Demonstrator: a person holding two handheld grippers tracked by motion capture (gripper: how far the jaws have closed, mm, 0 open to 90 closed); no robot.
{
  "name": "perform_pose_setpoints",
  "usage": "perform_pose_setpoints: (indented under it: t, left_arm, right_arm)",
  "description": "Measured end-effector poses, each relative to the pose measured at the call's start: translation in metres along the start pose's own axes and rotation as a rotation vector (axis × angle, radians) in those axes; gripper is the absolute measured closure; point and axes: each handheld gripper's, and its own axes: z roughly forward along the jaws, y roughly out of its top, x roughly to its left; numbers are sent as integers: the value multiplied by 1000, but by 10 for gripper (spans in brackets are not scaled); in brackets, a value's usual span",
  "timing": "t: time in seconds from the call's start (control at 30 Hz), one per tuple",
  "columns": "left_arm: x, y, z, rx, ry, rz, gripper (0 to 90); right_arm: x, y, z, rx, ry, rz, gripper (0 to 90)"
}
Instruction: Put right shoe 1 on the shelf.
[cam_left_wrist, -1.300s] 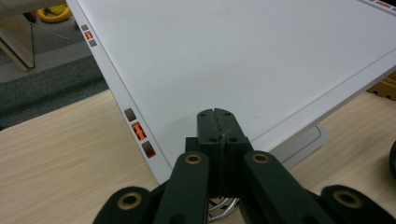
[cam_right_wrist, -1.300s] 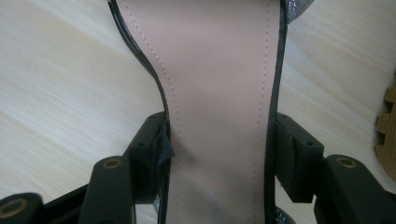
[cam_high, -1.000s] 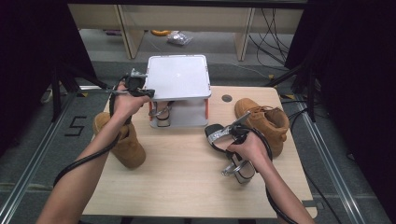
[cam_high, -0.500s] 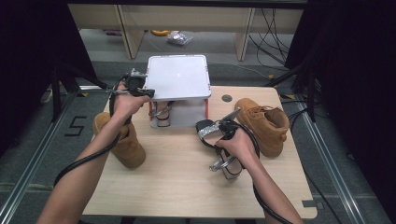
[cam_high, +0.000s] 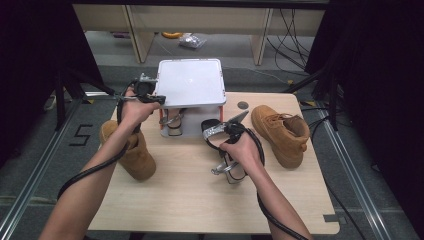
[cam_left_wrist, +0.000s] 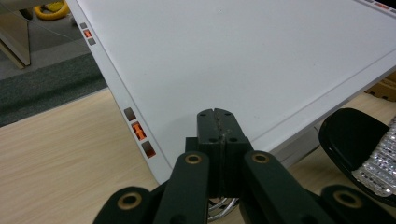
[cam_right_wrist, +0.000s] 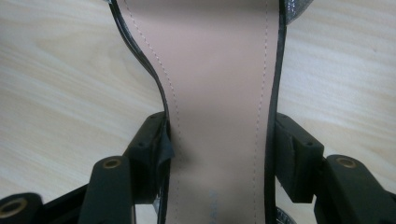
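We see the rack (cam_high: 191, 84) at the bench's (cam_high: 190, 200) far edge, one boot (cam_high: 131, 150) left, another boot (cam_high: 281, 131) right, the sandal (cam_high: 220, 131) between.

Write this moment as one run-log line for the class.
left gripper: shut, at white shelf edge | right gripper: shut on sandal, above table

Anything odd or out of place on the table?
The two tan boots are split up: one hangs over the table's left edge, the other lies on its side at the right. The sandal sits clamped in the right hand-held gripper.
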Motion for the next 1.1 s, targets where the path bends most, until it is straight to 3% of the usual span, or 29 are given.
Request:
perform_pose_setpoints:
  t: [0.1,0.13,0.17,0.23,0.3,0.33,0.4,0.43,0.47,0.5,0.6,0.63,0.67,0.7,0.73,0.8,0.87,0.97,1.0,1.03,1.1]
  left_arm:
    - [0,0,0,1,2,2,898]
    - [1,0,-1,17,2,22,898]
    - [0,0,0,4,1,8,898]
    - [0,0,0,-2,-2,-1,898]
    - [2,-1,-1,10,-5,18,898]
    - [2,-1,-1,10,-5,19,898]
    - [2,-1,-1,12,-2,18,898]
    - [2,-1,-1,12,-3,17,898]
    - [2,-1,-1,12,-3,17,898]
    - [0,-1,0,-5,-2,-1,898]
    - [0,-1,0,-6,-1,-1,898]
    - [0,-1,0,-6,-1,-1,898]
    - [1,-1,0,-4,-3,0,898]
    - [1,-1,-1,5,-2,10,898]
    - [2,-1,-2,14,-2,19,898]
    - [2,-1,-1,12,-2,18,898]
    - [0,-1,0,-7,-2,-2,898]
    - [1,-1,0,-7,-3,0,898]
    - [1,-1,0,-8,-6,-1,898]
    - [1,-1,0,-8,-9,0,898]
    - [0,-1,0,-6,0,2,898]
  right_arm:
    - [4,4,3,-18,1,0,439]
    - [6,4,5,-26,5,2,439]
    - [4,6,7,-28,-3,-27,439]
    - [10,8,10,-28,-2,-3,439]
    - [14,10,10,-15,14,-1,439]
    - [13,11,13,-25,9,-25,440]
    - [16,14,15,-41,-3,-27,439]
    - [20,14,15,-48,10,-1,440]
    - [19,17,17,-59,5,-30,440]
    - [22,18,17,-55,1,6,439]
    - [26,25,19,-87,6,-22,440]
    - [28,27,20,-89,9,-21,439]
    - [32,29,19,-82,8,9,439]
    - [31,31,21,-99,4,-24,439]
    - [34,32,23,-83,9,9,439]
    - [29,36,28,-99,10,-68,440]
    - [35,36,29,-79,12,13,439]
    - [34,39,34,-86,1,0,439]
    - [34,40,36,-80,-25,18,439]
    - [33,41,38,-84,-43,7,439]
    - [35,42,40,-80,-41,34,439]
